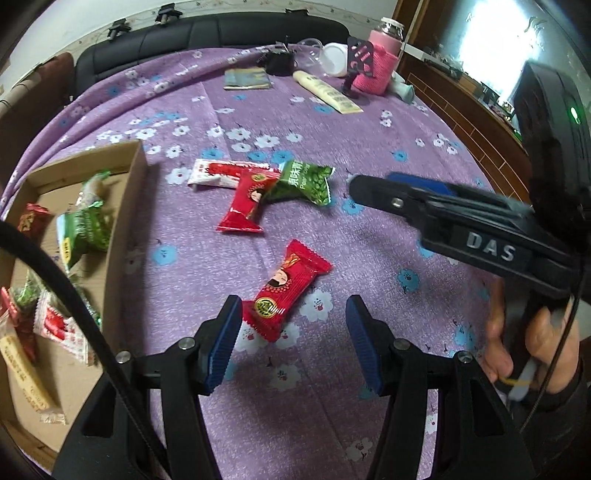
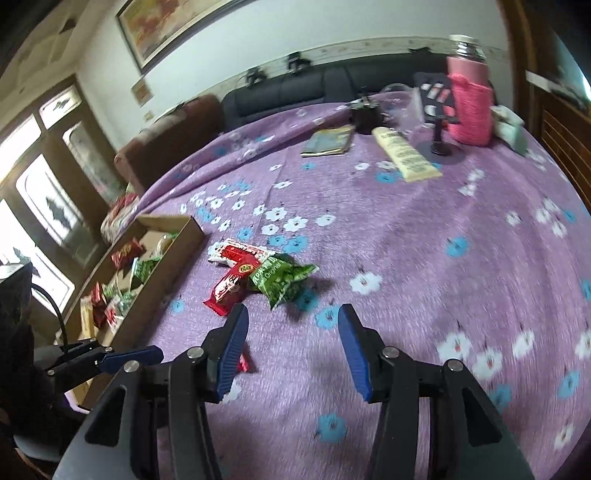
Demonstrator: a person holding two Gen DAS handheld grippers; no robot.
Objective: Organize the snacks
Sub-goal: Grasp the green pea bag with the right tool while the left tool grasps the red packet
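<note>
L hand-held gripper [image 1: 293,334]: jaws wide apart, nothing between them, bottom center of the left wrist view. A red snack packet [image 1: 286,293] lies flat on the purple floral cloth [image 1: 369,147] covering the surface, just ahead of the gap, nearer the left blue pad [image 1: 221,347]; contact w/ the pad can't be told.

R hand-held gripper [image 2: 291,328]: also spread open and empty, low center of the right wrist view. In the left wrist view it comes in from the right edge w/ its fingers seen side-on.

Mid frame in the left view: pile of 3 packets, all overlapping – white-red packet [image 1: 221,173] at back, second red packet [image 1: 245,203] across it, green pea packet [image 1: 304,182] on the right side. Same pile sits just above the R fingers in the right view.

Cardboard box [image 1: 127,206] at left edge of the left view, open top, holds several red, green and white-red snacks plus a beige bar at lower left.

Far end of the surface, upper right: pink knit-sleeved bottle [image 1: 376,64], cream tube [image 1: 327,92], small booklet [image 1: 247,79], dark phone stand [image 1: 356,62]. Black sofa [image 1: 207,33] behind.
</note>
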